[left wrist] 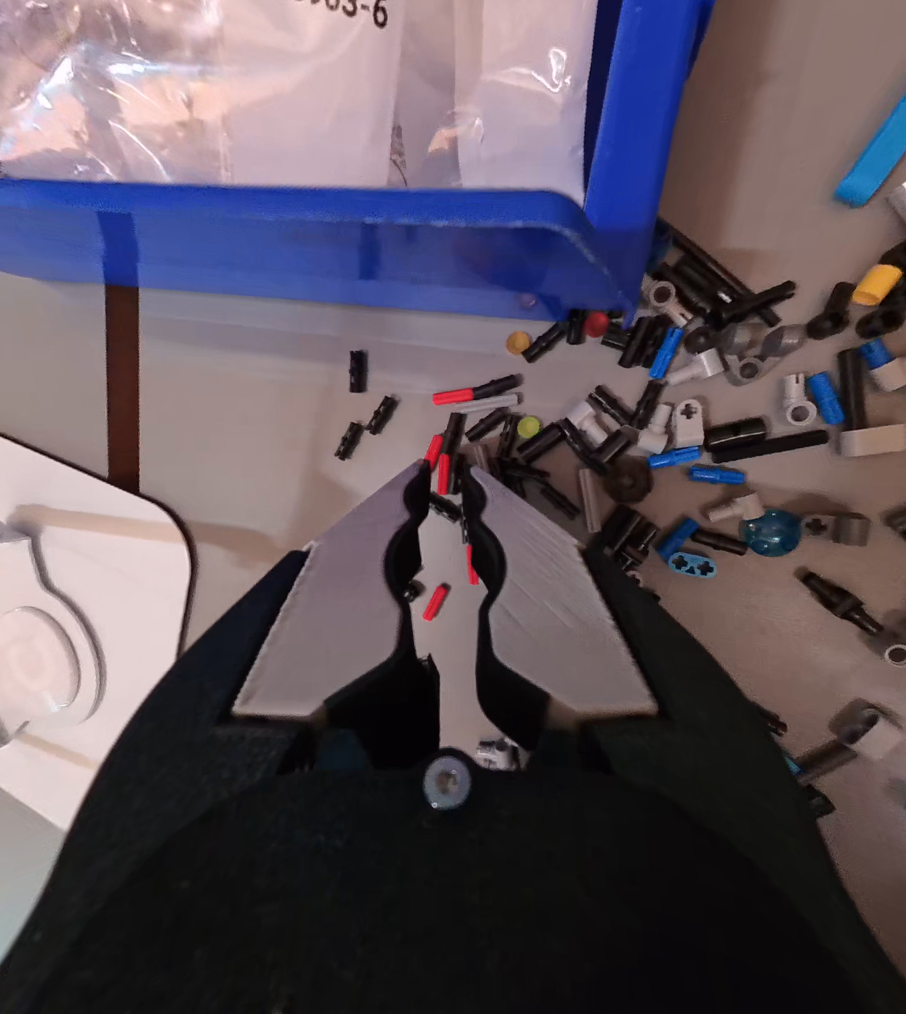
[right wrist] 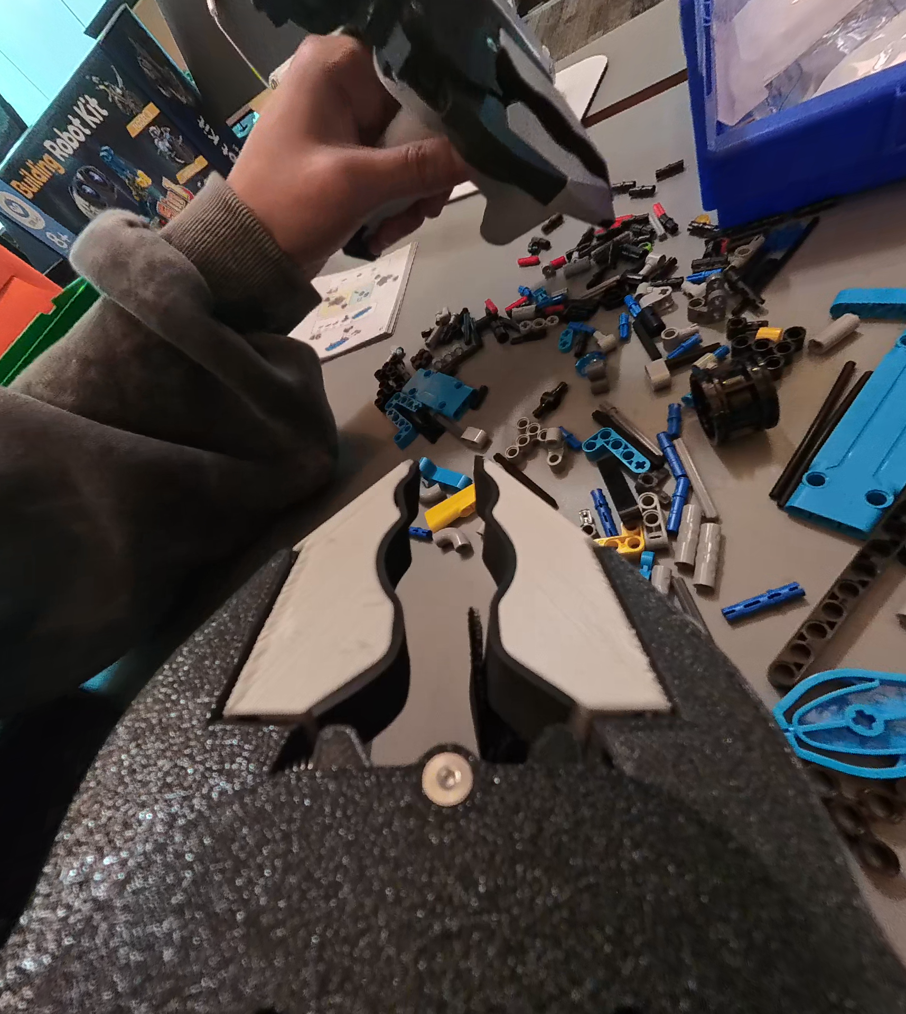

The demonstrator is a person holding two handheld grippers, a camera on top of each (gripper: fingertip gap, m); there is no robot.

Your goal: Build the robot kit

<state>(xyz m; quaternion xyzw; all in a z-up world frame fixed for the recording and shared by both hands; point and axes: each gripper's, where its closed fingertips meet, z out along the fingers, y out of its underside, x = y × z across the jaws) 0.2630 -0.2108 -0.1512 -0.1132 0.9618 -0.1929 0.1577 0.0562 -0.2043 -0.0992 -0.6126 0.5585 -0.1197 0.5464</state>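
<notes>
My left gripper [left wrist: 449, 469] points down at the near edge of a heap of small building-kit parts [left wrist: 631, 417]. Its jaws stand a narrow gap apart, with two red pins [left wrist: 443, 473] and black pins right at and between the tips. Another loose red pin [left wrist: 435, 602] lies under the fingers. In the right wrist view a hand [right wrist: 319, 153] holds this left gripper [right wrist: 601, 211], tips on the heap. My right gripper [right wrist: 448, 465] is narrowly open and empty, hovering over a light blue bent piece [right wrist: 448, 474] and a yellow piece [right wrist: 453, 507].
A blue bin [left wrist: 330, 247] with clear plastic bags [left wrist: 220, 82] stands just behind the heap. A white plate [left wrist: 55, 548] lies at the left. The right view shows a blue panel [right wrist: 889, 428], black wheel [right wrist: 733, 403], long black beam [right wrist: 851, 581], booklet [right wrist: 357, 307] and kit box [right wrist: 99, 148]. Tip to tip, the grippers are about 20 centimeters apart. My right gripper is the nearer one to the yellow piece [right wrist: 453, 507]: about 7 centimeters, against 20 centimeters.
</notes>
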